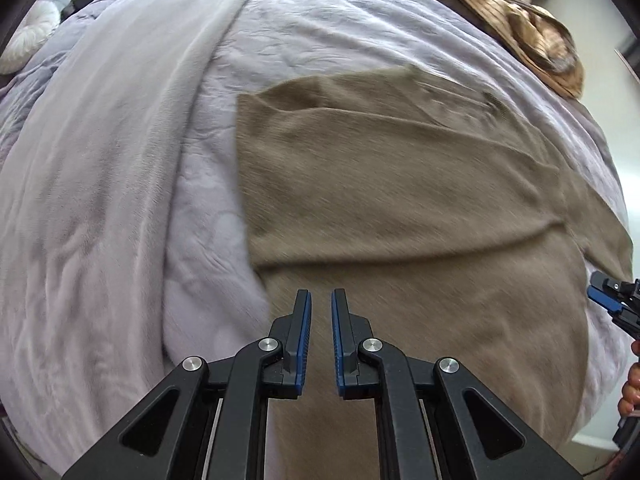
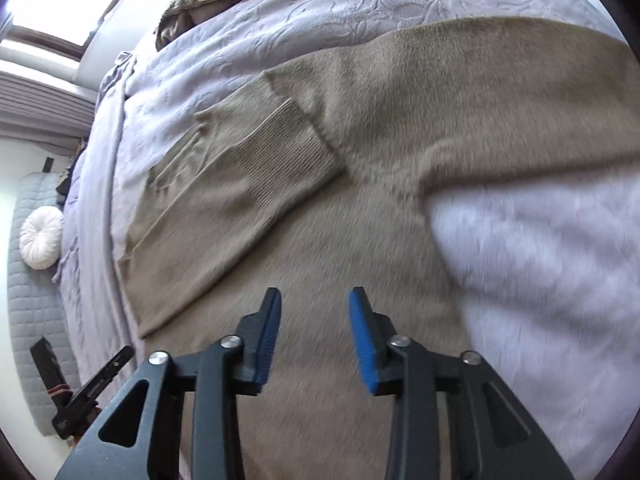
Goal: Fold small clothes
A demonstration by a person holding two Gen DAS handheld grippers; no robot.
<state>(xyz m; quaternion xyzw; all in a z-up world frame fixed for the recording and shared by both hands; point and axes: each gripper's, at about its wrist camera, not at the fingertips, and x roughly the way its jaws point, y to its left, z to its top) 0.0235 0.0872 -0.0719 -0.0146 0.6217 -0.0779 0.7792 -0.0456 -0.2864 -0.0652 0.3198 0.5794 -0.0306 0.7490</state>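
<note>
Both grippers hang over a tan knit sweater [image 1: 400, 184] spread on a lavender bedspread [image 1: 120, 160]. Left gripper [image 1: 321, 300] has its blue pads nearly together with nothing pinched, just a thin slit. Right gripper [image 2: 315, 298] has its fingers apart, empty too. One ribbed sleeve cuff [image 2: 280, 152] is folded across the sweater's body.

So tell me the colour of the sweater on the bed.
The sweater is plain tan-brown, with a ribbed cuff; it shows best in the right wrist view.
</note>
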